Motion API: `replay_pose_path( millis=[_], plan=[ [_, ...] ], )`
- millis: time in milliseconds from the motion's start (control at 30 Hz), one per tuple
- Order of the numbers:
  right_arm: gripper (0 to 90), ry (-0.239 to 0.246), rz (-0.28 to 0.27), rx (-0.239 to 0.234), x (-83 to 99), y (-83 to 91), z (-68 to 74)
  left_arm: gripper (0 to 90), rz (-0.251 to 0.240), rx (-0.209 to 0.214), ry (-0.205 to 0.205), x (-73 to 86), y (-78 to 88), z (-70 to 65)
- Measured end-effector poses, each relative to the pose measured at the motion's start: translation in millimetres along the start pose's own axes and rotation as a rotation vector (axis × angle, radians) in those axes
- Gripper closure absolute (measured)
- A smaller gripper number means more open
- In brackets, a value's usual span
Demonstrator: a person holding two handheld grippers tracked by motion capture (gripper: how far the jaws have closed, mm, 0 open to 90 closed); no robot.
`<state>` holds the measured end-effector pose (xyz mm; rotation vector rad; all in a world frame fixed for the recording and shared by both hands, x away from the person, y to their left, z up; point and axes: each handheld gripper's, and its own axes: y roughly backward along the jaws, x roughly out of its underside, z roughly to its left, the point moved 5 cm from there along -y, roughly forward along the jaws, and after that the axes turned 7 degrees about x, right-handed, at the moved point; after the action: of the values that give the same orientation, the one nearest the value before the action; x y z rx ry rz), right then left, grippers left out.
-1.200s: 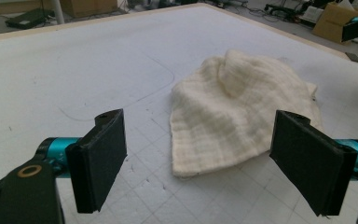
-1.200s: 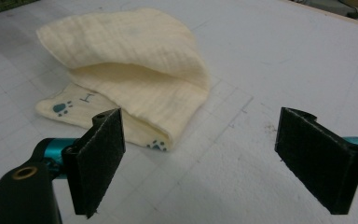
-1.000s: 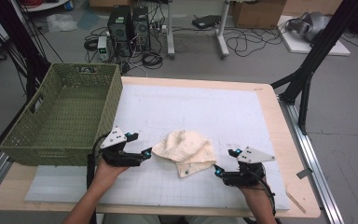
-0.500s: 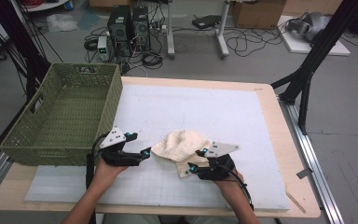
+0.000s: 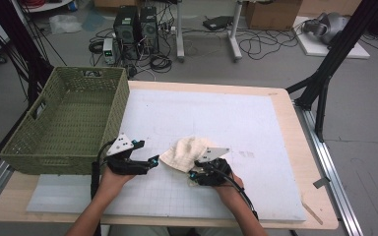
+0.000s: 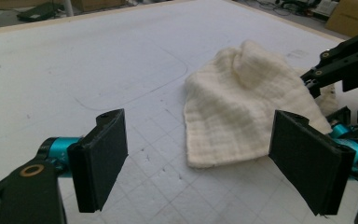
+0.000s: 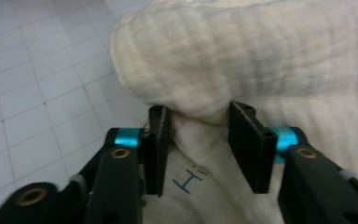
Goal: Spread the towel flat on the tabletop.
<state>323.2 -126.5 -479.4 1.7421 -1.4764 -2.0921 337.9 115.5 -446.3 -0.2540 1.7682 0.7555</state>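
Observation:
A cream waffle-weave cloth [image 5: 184,150] lies crumpled on the white gridded mat [image 5: 246,118], near its front edge. My right gripper [image 5: 193,174] is at the cloth's near right edge. In the right gripper view its jaws [image 7: 198,140] have just been closing, and a fold of the cloth [image 7: 242,51] bulges between the pads, which still stand apart. Blue handwriting shows on the fabric under the jaws. My left gripper [image 5: 152,161] rests to the left of the cloth, wide open with nothing in it [image 6: 200,163]. Beyond it I see the cloth [image 6: 242,107] and the right gripper [image 6: 340,60].
A green woven basket [image 5: 29,152] stands at the table's left side, close behind the left hand. The wooden table edge [image 5: 305,147] runs along the right. Cables, computer cases and black frame legs are on the floor beyond the table.
The right hand has slid left from the mat's front right onto the cloth's edge, and its jaws have narrowed around a fold. The left hand has not moved.

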Motion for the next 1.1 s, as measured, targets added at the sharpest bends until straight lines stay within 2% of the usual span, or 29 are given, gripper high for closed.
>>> replay_pose_path(
  millis=[100,167,300,400,433,533,700,767,800,900,1100],
  plan=[
    [74.1,0.012,0.009,0.003,-1.1,2.0,-0.6,20.0,0.003,-0.012,0.011,1.4,0.8,2.8],
    [79.7,0.020,0.008,-0.006,-1.9,4.9,1.6,20.3,0.002,-0.016,0.016,1.7,1.3,3.8],
    [83.1,0.020,-0.025,-0.051,-7.8,15.1,7.0,20.4,-0.002,-0.020,0.019,1.3,2.2,4.8],
    [83.1,0.006,-0.054,-0.110,-11.8,23.9,9.8,20.5,-0.002,-0.022,0.020,1.3,2.2,4.9],
    [83.1,0.005,-0.057,-0.116,-12.3,26.1,10.3,20.5,-0.002,-0.021,0.019,1.3,2.2,5.0],
    [83.2,-0.024,-0.077,-0.150,-14.1,33.9,9.1,20.7,-0.003,-0.022,0.020,1.2,2.3,4.9],
    [85.4,-0.069,-0.118,-0.145,-15.9,45.2,-2.6,21.0,-0.002,-0.024,0.020,1.4,2.2,5.4],
    [85.4,-0.102,-0.142,-0.142,-16.8,50.1,-8.3,21.0,-0.005,-0.017,0.027,1.4,1.5,5.3],
    [85.4,-0.115,-0.154,-0.129,-17.3,51.7,-12.2,21.0,-0.007,-0.017,0.032,1.4,0.9,5.2],
    [85.4,-0.144,-0.157,-0.052,-17.9,53.3,-27.8,21.2,-0.001,-0.012,0.029,2.3,-0.7,4.4],
    [85.5,-0.257,-0.176,0.098,-22.6,52.8,-71.0,22.0,0.003,0.000,0.025,2.7,-2.6,1.7]
  ],
)
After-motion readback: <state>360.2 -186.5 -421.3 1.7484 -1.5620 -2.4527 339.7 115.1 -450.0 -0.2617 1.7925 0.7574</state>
